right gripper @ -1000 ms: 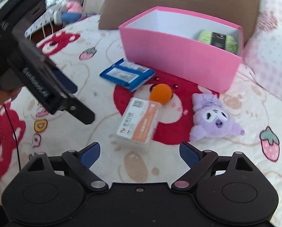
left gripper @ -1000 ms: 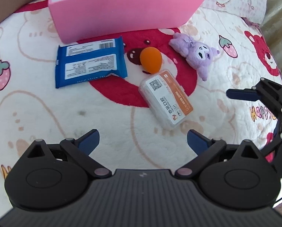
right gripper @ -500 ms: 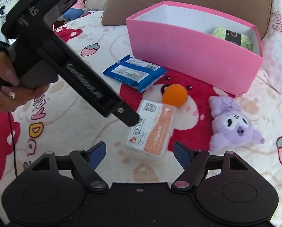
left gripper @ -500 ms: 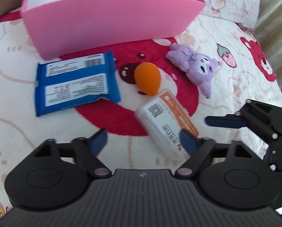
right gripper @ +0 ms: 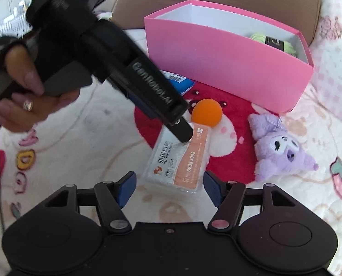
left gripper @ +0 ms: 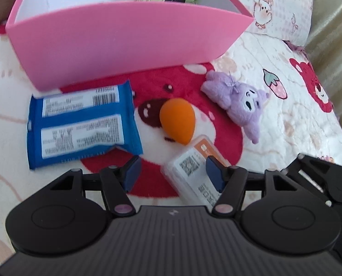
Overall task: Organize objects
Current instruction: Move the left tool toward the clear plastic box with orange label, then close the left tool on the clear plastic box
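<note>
Clear plastic box (right gripper: 181, 158), orange-and-white label, flat on blanket (right gripper: 79, 138).

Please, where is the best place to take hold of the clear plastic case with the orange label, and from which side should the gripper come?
Probably grip the clear case across its two long edges, near the middle, coming from above. It lies flat on the blanket, long and narrow, so the short width fits between the fingers. The orange sponge touches its far end, so avoid that end.
</note>
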A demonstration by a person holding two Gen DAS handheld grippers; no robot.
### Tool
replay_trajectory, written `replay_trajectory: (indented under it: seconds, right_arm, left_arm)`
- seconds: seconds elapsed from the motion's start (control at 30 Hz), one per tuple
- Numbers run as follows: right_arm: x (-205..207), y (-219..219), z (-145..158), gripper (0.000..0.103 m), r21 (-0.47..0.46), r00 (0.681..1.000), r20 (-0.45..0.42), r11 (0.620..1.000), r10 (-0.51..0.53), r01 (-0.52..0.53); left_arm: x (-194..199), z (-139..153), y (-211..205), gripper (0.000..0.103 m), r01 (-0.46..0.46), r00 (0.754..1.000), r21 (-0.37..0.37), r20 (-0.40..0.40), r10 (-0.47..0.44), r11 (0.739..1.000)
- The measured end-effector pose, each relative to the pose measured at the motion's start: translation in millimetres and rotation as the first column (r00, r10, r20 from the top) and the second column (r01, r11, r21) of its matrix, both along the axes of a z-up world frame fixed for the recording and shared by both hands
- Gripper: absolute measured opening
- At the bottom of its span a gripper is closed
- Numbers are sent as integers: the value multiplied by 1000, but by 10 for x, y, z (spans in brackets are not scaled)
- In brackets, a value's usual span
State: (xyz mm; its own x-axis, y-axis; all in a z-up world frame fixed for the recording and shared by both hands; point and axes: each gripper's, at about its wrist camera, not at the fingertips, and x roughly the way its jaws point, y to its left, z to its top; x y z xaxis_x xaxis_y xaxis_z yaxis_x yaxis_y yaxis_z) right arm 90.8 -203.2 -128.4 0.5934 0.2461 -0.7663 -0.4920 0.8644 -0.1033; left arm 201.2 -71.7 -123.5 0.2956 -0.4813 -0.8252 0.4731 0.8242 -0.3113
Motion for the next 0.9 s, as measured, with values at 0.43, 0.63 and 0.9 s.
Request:
replay_trajectory:
  seconds: [0.43, 0.63, 0.9]
  right_arm:
    - [43, -40, -92, 83, -3, 1000, -1, 1000, -22, 22]
    - [32, -115, -113, 85, 6, 999, 0, 999, -41, 41]
    - [22, -258, -135, 87, -1, 997, -14, 997, -72, 72]
  left_arm:
    - [56, -52, -138, 52, 38, 999, -47, -14, -39, 998]
    - [53, -120, -97, 53, -5, 999, -87, -41, 2, 996]
    - [-127, -60, -155, 52, 33, 999, -41, -10, -34, 999]
